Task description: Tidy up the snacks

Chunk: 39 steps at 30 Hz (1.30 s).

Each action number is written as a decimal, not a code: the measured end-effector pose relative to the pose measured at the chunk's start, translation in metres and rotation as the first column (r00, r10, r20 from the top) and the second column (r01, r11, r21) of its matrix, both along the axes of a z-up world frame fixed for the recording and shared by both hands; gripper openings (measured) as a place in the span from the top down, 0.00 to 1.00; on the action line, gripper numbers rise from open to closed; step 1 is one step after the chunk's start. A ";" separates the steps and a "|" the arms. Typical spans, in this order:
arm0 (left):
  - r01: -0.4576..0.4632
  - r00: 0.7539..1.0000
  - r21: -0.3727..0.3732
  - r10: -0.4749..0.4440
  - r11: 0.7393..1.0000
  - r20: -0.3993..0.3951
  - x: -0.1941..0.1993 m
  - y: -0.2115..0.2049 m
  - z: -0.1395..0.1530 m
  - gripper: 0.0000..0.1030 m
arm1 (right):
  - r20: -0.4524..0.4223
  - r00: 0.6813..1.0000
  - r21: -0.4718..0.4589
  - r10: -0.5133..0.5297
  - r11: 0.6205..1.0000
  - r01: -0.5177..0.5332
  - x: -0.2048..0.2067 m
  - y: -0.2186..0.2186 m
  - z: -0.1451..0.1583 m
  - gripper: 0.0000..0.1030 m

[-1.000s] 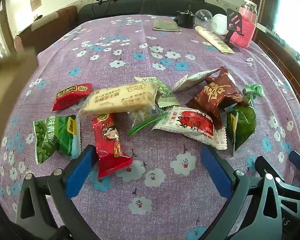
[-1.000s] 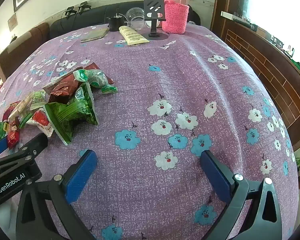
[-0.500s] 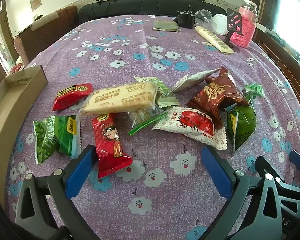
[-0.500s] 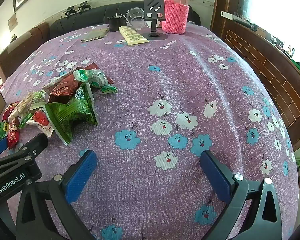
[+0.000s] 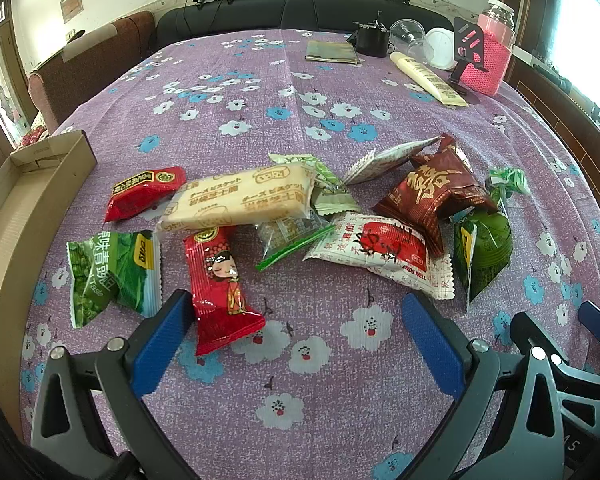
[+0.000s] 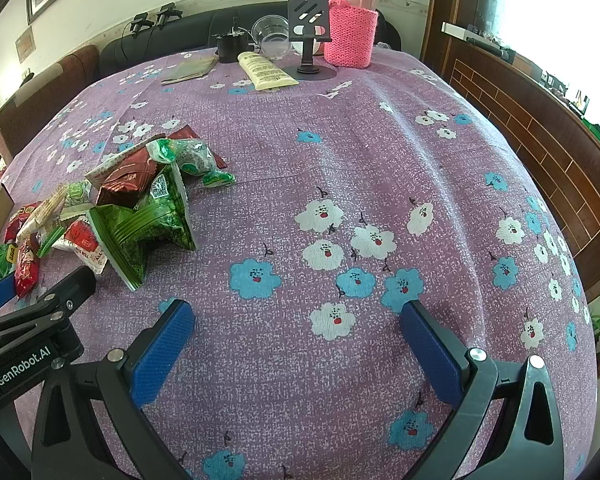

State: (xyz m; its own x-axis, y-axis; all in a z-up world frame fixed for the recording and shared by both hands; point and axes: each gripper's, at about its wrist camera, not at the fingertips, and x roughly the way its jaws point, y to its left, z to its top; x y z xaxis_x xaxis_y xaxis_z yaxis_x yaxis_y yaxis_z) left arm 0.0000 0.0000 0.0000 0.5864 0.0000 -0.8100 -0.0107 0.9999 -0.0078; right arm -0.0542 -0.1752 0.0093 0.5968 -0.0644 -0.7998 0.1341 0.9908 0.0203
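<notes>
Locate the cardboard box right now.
In the left wrist view, the cardboard box sits at the table's left edge, left of the green pea packet.

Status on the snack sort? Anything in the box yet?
Done: nothing visibly sorted; no snack shows in the visible part of the brown cardboard box at the table's left edge.
In hand: nothing. Left gripper and right gripper are both open and empty.
Left: the whole pile, including the red cartoon-girl packet nearest the left gripper and the green pea packet.
</notes>
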 end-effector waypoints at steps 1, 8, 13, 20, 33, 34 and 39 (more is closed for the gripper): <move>0.000 1.000 0.000 0.000 1.000 0.000 0.000 0.000 0.000 0.00 | 0.000 1.000 0.000 0.000 1.000 0.000 0.000 0.000 0.000 0.00; 0.000 1.000 0.000 0.000 1.000 0.000 0.000 0.000 0.000 0.00 | 0.000 1.000 0.000 0.000 1.000 0.000 0.000 0.000 0.000 0.00; 0.000 1.000 0.000 0.000 1.000 0.000 0.000 0.000 0.000 0.00 | 0.000 1.000 0.000 0.000 1.000 0.000 0.000 0.000 0.000 0.00; -0.036 0.999 -0.002 0.036 0.999 -0.009 -0.001 0.001 0.000 0.00 | 0.000 1.000 0.006 -0.008 1.000 0.008 0.000 0.000 0.000 0.00; 0.067 0.988 -0.011 -0.067 0.998 -0.142 -0.006 0.006 0.005 0.01 | -0.106 0.994 0.016 0.010 1.000 -0.008 0.012 -0.002 0.001 0.00; 0.072 0.986 -0.013 -0.073 0.997 -0.148 -0.008 0.006 0.006 0.01 | -0.107 0.994 0.015 0.011 1.000 -0.009 0.014 -0.002 0.001 0.00; 0.088 0.978 -0.088 -0.103 0.992 -0.180 -0.026 0.018 0.015 0.22 | -0.103 0.994 0.012 0.020 1.000 -0.019 0.018 -0.002 0.000 0.00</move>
State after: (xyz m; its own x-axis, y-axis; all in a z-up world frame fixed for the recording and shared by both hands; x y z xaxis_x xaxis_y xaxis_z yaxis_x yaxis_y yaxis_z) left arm -0.0260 0.0177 0.0149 0.4218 -0.1174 -0.8991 0.0761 0.9927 -0.0939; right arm -0.0364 -0.1771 0.0091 0.5118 -0.0439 -0.8580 0.1166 0.9930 0.0187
